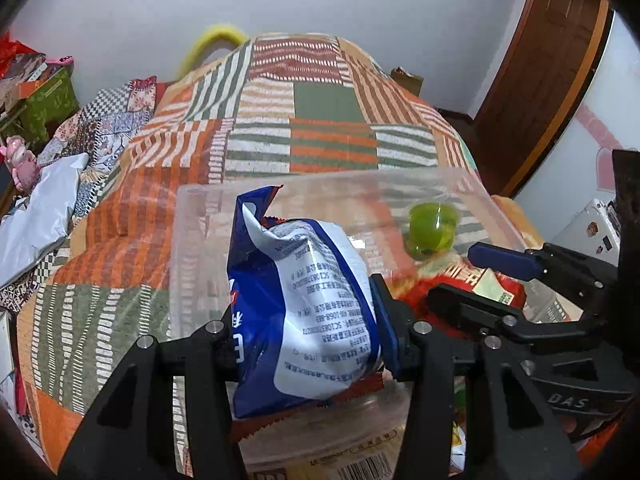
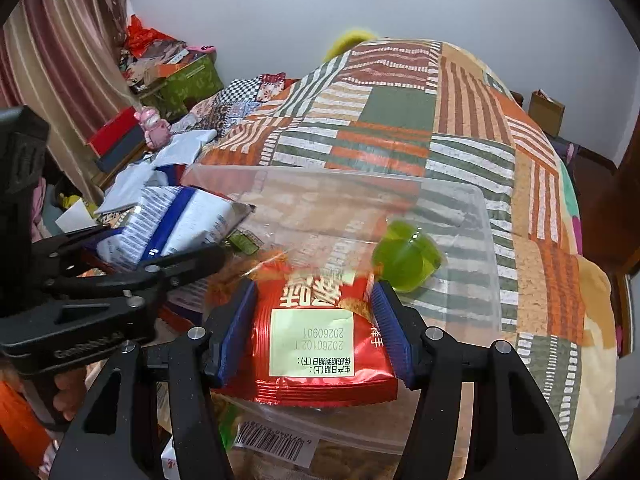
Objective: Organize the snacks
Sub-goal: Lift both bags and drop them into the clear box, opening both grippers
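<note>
Over the clear plastic bin [image 1: 200, 216] on the bed [image 1: 320, 128], the left hand-held gripper [image 1: 304, 328] pinches a blue-and-white snack bag [image 1: 312, 288] and the right hand-held gripper [image 2: 316, 332] pinches a red snack packet [image 2: 316, 344]. Only a green jelly cup [image 2: 404, 260] lies inside; both packs remain to be dropped.

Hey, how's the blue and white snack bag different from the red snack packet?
The blue and white bag is the larger and puffier of the two, crumpled, with dense printed text; the red packet looks smaller and flatter, with a pale date label. The bag sits in the left tongs; the packet sits in the right tongs. Both are pinched between blue pads over the clear plastic bin.
</note>
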`<action>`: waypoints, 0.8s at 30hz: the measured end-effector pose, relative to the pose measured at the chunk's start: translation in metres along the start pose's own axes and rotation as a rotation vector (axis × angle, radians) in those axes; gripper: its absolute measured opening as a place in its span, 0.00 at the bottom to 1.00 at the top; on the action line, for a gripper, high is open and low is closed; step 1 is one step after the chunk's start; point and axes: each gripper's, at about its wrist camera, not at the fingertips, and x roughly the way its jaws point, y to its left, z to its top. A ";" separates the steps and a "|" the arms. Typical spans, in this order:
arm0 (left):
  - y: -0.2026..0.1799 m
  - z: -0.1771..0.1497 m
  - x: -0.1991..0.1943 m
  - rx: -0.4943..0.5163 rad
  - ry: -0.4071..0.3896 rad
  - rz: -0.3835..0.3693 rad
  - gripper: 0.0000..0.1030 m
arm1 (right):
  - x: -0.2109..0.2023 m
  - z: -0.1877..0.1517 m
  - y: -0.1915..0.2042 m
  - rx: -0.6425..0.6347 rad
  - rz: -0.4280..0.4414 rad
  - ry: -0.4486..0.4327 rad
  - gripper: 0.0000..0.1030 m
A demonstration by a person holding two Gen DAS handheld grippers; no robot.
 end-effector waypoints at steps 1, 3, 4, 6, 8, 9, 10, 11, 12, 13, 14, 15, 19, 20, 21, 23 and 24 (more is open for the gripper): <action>-0.001 -0.001 0.000 0.005 0.003 0.007 0.47 | 0.000 0.000 0.002 -0.005 0.007 0.005 0.54; -0.003 -0.002 0.000 0.017 0.001 0.023 0.47 | 0.000 -0.002 0.005 -0.019 -0.003 0.002 0.54; -0.004 -0.003 -0.001 0.023 -0.002 0.027 0.48 | -0.003 -0.004 0.007 -0.031 -0.017 -0.005 0.54; -0.005 -0.004 -0.005 0.028 -0.014 0.037 0.52 | -0.005 -0.004 0.009 -0.035 -0.017 -0.011 0.54; -0.007 -0.005 -0.012 0.034 -0.034 0.047 0.60 | -0.011 -0.005 0.009 -0.023 -0.005 -0.023 0.54; -0.008 -0.006 -0.016 0.037 -0.045 0.052 0.61 | -0.014 -0.005 0.008 -0.019 -0.002 -0.029 0.54; -0.009 -0.006 -0.021 0.041 -0.056 0.057 0.61 | -0.015 -0.005 0.008 -0.016 -0.002 -0.033 0.54; -0.010 -0.007 -0.024 0.044 -0.062 0.059 0.62 | -0.021 -0.005 0.008 -0.013 -0.002 -0.044 0.55; -0.010 -0.008 -0.029 0.047 -0.070 0.059 0.62 | -0.023 -0.005 0.008 -0.011 -0.002 -0.048 0.55; -0.010 -0.008 -0.034 0.047 -0.077 0.058 0.62 | -0.029 -0.006 0.007 -0.006 -0.003 -0.060 0.55; -0.011 -0.009 -0.040 0.046 -0.086 0.057 0.62 | -0.033 -0.007 0.007 -0.002 -0.004 -0.068 0.57; -0.011 -0.010 -0.044 0.045 -0.092 0.057 0.62 | -0.038 -0.009 0.006 0.004 -0.004 -0.079 0.59; -0.011 -0.015 -0.065 0.034 -0.124 0.057 0.64 | -0.056 -0.014 0.006 0.014 -0.010 -0.115 0.60; -0.011 -0.016 -0.070 0.033 -0.131 0.057 0.66 | -0.060 -0.016 0.006 0.015 -0.013 -0.122 0.61; -0.012 -0.018 -0.076 0.035 -0.140 0.060 0.67 | -0.066 -0.019 0.006 0.015 -0.019 -0.132 0.61; -0.013 -0.023 -0.086 0.045 -0.157 0.074 0.68 | -0.075 -0.024 0.007 0.014 -0.031 -0.148 0.64; -0.013 -0.025 -0.090 0.049 -0.161 0.081 0.68 | -0.080 -0.027 0.008 0.014 -0.037 -0.159 0.66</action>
